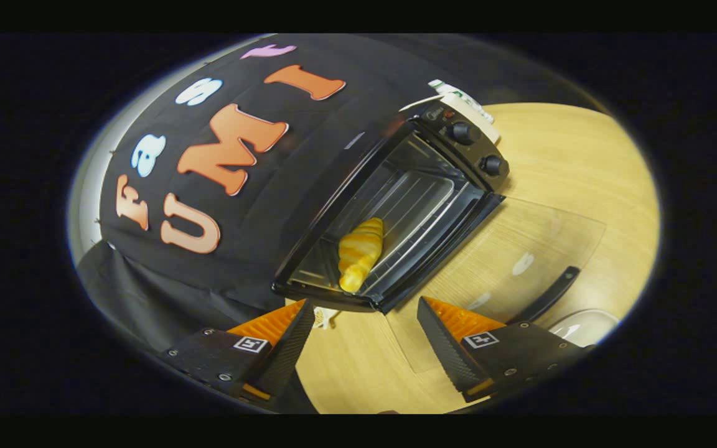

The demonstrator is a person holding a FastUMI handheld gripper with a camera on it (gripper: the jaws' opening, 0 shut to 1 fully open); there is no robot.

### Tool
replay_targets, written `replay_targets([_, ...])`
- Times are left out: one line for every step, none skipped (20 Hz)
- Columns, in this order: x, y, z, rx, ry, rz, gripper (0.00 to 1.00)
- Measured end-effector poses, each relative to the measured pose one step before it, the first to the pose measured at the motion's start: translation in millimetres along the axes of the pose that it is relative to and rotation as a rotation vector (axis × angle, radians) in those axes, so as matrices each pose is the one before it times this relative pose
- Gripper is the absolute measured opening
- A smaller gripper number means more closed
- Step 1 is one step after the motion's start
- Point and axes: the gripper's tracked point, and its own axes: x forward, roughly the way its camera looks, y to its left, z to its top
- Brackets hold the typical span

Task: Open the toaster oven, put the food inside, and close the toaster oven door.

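The croissant point(360, 252) lies inside the toaster oven point(396, 211), on the rack near the front of the cavity. The glass door point(520, 249) is swung fully down and lies flat over the tabletop point(582, 162), its dark handle point(548, 292) at the far edge of the pane. Two knobs point(477, 149) sit on the oven's control panel, beside the cavity. The gripper point(365, 336) hangs in front of the oven with its fingers point(458, 336) spread apart and nothing between them, clear of both food and door.

The food looks to be in place, so closing the door seems to be the step left. That likely calls for moving over to the handle, getting under it or the door's edge, and swinging the pane up until it shuts.
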Motion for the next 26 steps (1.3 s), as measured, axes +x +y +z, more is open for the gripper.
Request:
replay_targets([-7.11, -5.41, -0.70, -0.05243, 0.00353, -0.01705, 0.98])
replay_targets([-6.09, -5.87, -1.77, -0.05429, 0.00536, -0.01996, 0.98])
replay_targets([-5.58, -5.66, -1.95, -0.05192, 0.00785, -0.01939, 0.98])
replay_targets([-5.00, -4.89, -3.32, -0.04489, 0.01140, -0.01769, 0.98])
replay_targets([-5.52, -4.10, -2.43, -0.04107, 0.00793, -0.01533, 0.98])
replay_targets([-4.62, -5.66, -1.98, -0.03850, 0.00371, -0.01746, 0.98])
replay_targets([-3.08, -6.98, -1.10, -0.04099, 0.00305, -0.02236, 0.98])
replay_targets([-2.65, -6.64, -4.08, -0.03723, 0.00667, -0.02518, 0.98])
replay_targets([-8.81, -9.94, -5.77, -0.04044, 0.00840, -0.02702, 0.98])
replay_targets([-2.31, -8.04, -4.01, -0.04273, 0.00831, -0.02989, 0.98])
replay_targets([-1.45, -8.34, -3.94, -0.04481, 0.00966, -0.03055, 0.99])
replay_targets([-1.61, -7.66, -5.47, -0.04376, 0.01266, -0.02928, 0.99])
replay_targets([-1.45, -6.09, -4.79, -0.03977, 0.01160, -0.02147, 0.99])
replay_targets([1.44, -4.23, -6.44, -0.03398, 0.01288, -0.01780, 0.99])
replay_targets([-0.26, -3.34, -4.67, -0.03086, 0.01138, -0.01732, 0.98])
replay_targets([1.07, -2.55, -3.80, -0.02909, 0.00783, -0.01193, 0.99])
replay_targets([1.71, -2.32, -3.69, -0.02615, 0.01006, -0.01164, 0.99])
replay_targets([1.69, -2.80, -4.40, -0.02742, 0.01291, -0.01564, 0.99])
replay_targets([3.14, -3.69, -4.04, -0.03130, 0.01524, -0.02066, 0.99])
replay_targets([3.63, -3.55, -4.09, -0.03764, 0.01344, -0.02015, 0.99])
replay_targets([0.74, -0.03, -1.49, -0.04521, 0.00974, -0.01394, 0.99])
replay_targets([2.70, 1.10, -1.07, -0.04707, 0.00648, -0.00903, 0.99])
replay_targets([2.45, 1.02, -1.99, -0.04510, 0.01061, -0.00451, 0.99])
replay_targets([2.96, 1.59, -1.50, -0.03427, 0.01178, -0.00182, 0.99])
replay_targets([3.11, 2.61, -0.32, -0.01824, 0.00901, 0.00310, 1.00])
replay_targets([4.36, 4.64, 0.34, -0.00831, 0.00664, 0.01373, 1.00])
